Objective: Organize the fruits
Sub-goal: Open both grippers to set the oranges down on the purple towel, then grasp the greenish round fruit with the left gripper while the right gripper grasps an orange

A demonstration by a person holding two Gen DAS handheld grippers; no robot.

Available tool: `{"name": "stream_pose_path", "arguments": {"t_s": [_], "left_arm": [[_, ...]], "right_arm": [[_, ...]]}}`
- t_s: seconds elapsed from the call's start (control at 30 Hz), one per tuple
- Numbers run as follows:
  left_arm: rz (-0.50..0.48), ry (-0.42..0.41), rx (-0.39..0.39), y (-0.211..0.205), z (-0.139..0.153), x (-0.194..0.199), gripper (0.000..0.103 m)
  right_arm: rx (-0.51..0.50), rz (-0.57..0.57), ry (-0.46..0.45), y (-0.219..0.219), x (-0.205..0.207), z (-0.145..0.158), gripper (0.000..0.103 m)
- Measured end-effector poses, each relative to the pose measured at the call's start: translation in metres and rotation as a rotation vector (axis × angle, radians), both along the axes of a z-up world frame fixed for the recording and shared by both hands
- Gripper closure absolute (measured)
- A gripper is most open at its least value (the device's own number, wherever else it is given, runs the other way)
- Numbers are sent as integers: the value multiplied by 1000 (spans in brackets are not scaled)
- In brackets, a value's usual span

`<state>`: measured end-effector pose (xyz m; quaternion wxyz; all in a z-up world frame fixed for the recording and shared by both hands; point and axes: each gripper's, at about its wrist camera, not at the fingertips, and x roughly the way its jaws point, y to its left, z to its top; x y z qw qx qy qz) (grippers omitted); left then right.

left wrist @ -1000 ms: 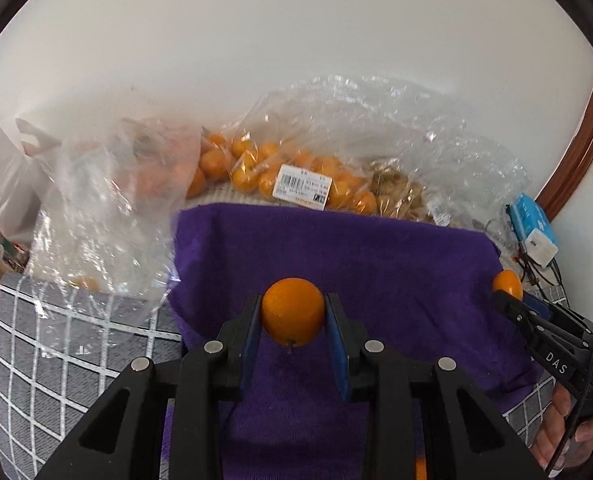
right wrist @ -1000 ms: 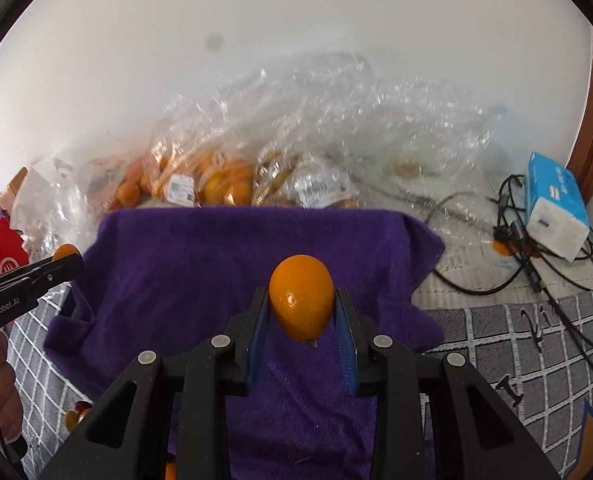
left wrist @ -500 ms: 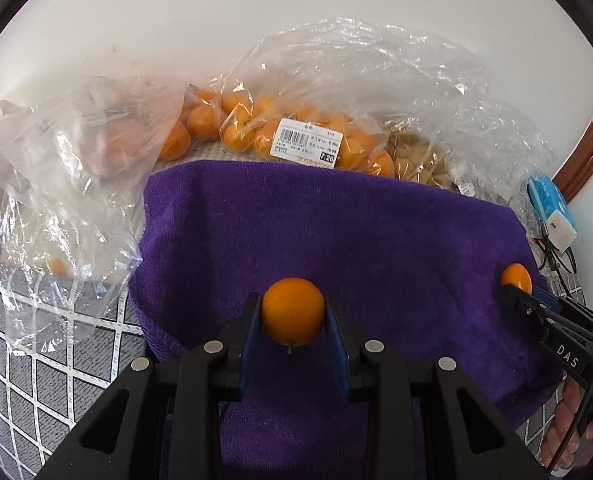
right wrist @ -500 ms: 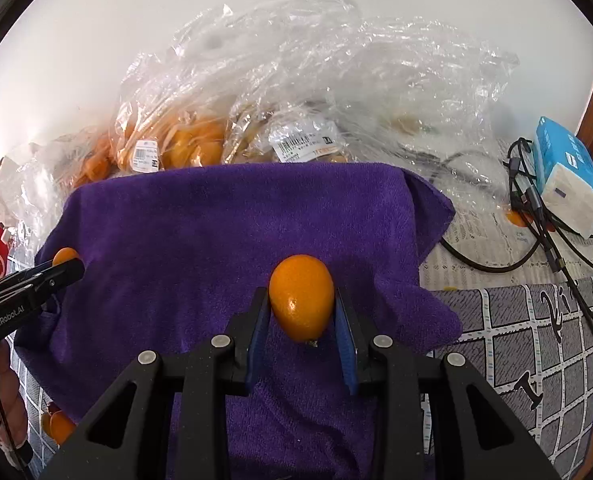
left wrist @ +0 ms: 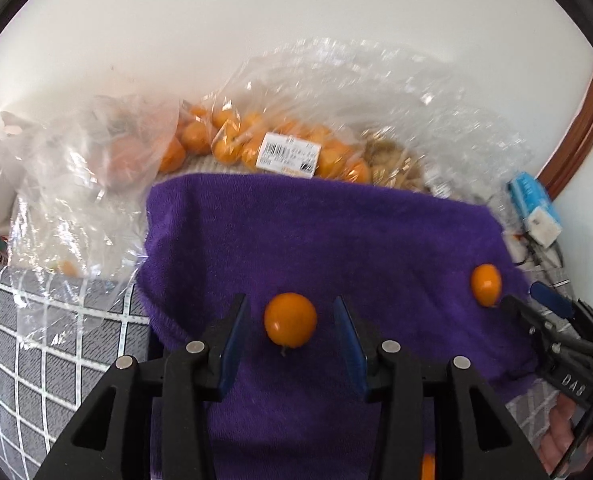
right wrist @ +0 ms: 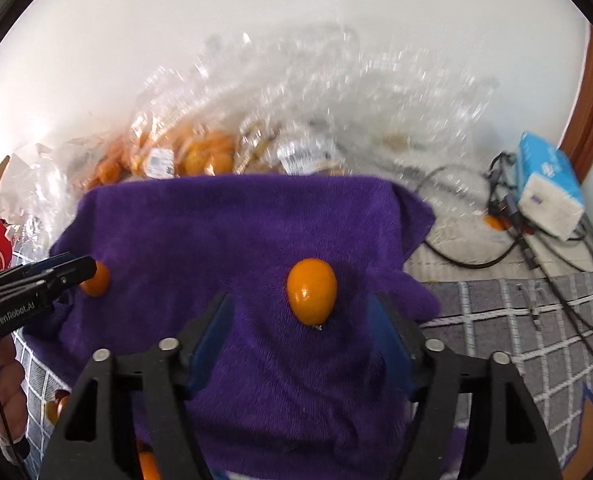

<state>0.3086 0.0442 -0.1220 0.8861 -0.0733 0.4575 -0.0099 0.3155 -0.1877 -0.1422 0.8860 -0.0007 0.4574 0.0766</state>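
A small orange kumquat lies on the purple towel between the spread fingers of my left gripper, which is open and not touching it. A second kumquat lies on the towel just ahead of my open right gripper. In the left wrist view that second fruit sits at the towel's right side by the right gripper. In the right wrist view the first fruit is partly hidden behind the left gripper.
Clear plastic bags of kumquats and crumpled plastic lie behind the towel against the white wall. A blue and white box with black cables is at the right. Loose kumquats lie near the front edge. Grey checked cloth covers the surface.
Both grippers have opened and let go of their kumquats, which now rest on the purple towel. Both cameras have pulled back and tilted up slightly.
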Motion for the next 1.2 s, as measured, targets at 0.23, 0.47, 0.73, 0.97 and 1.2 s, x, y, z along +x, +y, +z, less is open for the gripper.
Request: {"name": "stream_pose_path", "arguments": {"t_s": [0.23, 0.47, 0.73, 0.97, 1.2], "left_arm": [[26, -81, 18, 0, 31, -48, 58], [58, -115, 34, 16, 43, -103, 58], [80, -120, 30, 39, 37, -155, 58], [105, -113, -31, 54, 19, -179, 58], [77, -93, -35, 51, -3, -189, 58]], "right_arm": [[27, -51, -79, -12, -49, 34, 28], [-22, -34, -60, -14, -93, 41, 33], [26, 11, -25, -5, -135, 13, 49], [4, 36, 42, 7, -144, -25, 57], [93, 15, 60, -6, -138, -43, 63]]}}
